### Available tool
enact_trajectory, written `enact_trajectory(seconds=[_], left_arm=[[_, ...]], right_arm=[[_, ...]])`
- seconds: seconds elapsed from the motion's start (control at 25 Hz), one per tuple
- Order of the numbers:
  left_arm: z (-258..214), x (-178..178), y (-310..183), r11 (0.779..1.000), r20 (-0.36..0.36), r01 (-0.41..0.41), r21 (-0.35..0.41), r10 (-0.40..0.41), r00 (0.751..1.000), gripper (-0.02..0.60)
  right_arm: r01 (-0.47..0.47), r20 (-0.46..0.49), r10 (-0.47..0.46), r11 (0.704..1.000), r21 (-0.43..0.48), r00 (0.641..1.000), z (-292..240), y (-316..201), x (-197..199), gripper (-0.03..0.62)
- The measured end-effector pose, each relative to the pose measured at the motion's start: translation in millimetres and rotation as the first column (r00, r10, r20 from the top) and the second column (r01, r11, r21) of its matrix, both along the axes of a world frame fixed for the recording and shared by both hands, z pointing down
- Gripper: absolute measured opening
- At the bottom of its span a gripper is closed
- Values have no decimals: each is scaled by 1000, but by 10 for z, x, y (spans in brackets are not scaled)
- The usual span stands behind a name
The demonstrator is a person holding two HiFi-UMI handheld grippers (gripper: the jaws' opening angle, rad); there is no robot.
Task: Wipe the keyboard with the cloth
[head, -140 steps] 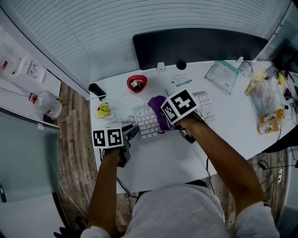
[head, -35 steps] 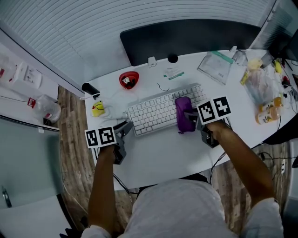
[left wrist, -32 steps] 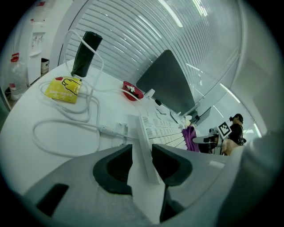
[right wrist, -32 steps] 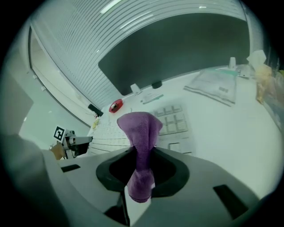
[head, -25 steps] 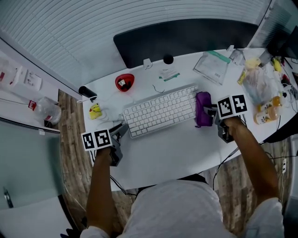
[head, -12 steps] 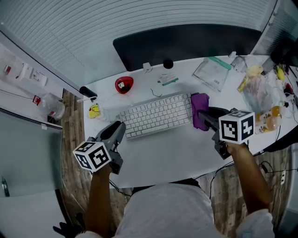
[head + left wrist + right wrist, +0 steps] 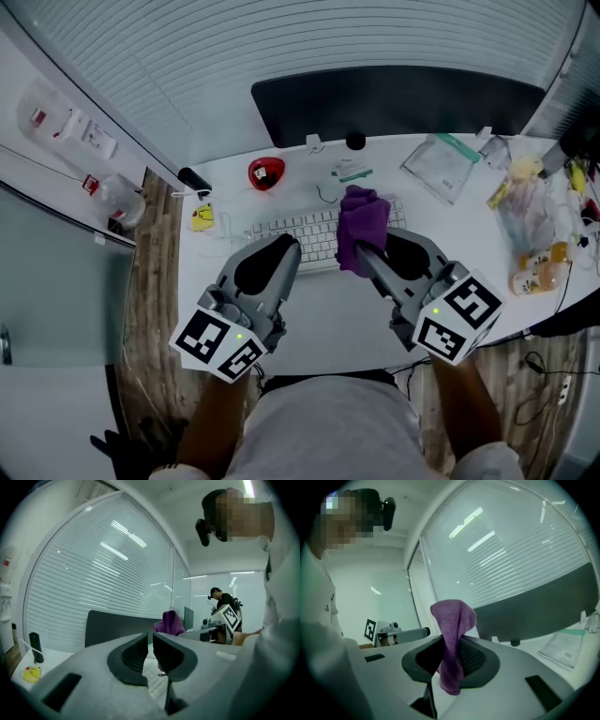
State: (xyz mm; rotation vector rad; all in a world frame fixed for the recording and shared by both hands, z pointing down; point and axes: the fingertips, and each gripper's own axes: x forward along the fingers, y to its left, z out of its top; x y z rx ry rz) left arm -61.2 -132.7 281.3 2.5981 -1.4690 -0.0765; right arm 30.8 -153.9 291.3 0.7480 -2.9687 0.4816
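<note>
My right tongs are shut tight on the purple cloth. It sticks up out of them and hangs a bit below them. My left tongs have just been closing, with only a thin gap left and nothing in it. Both tongs are up off the tabletop, pointing flat, with the keyboard under and just past their tips. I think I am between wipes, or maybe done. Next I would need to bring the cloth back down onto the keys, or set it down. My tongs and the cloth hide much of the keyboard, so I cannot tell if it is clean.
</note>
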Motion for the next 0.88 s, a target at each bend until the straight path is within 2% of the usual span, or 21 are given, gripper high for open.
enact_trajectory(seconds=[0.24,0.44,0.64,0.88], left_arm=[[-184,52,104,994,5,57,90,-57,998,28],[-284,151,241,985,29,69,160,-75,997,23],[-368,196,355,976,36,79,203,-89,995,20],[-445,162,452,969,47,104,224,-118,992,18]], right_arm=[[22,112,-38,989,144,993,-236,215,-98,84],[24,183,-62,979,201,981,-332,364,-76,84],[32,197,-87,963,268,976,-418,490,-51,84],[63,198,-126,953,298,972,-425,670,-107,83]])
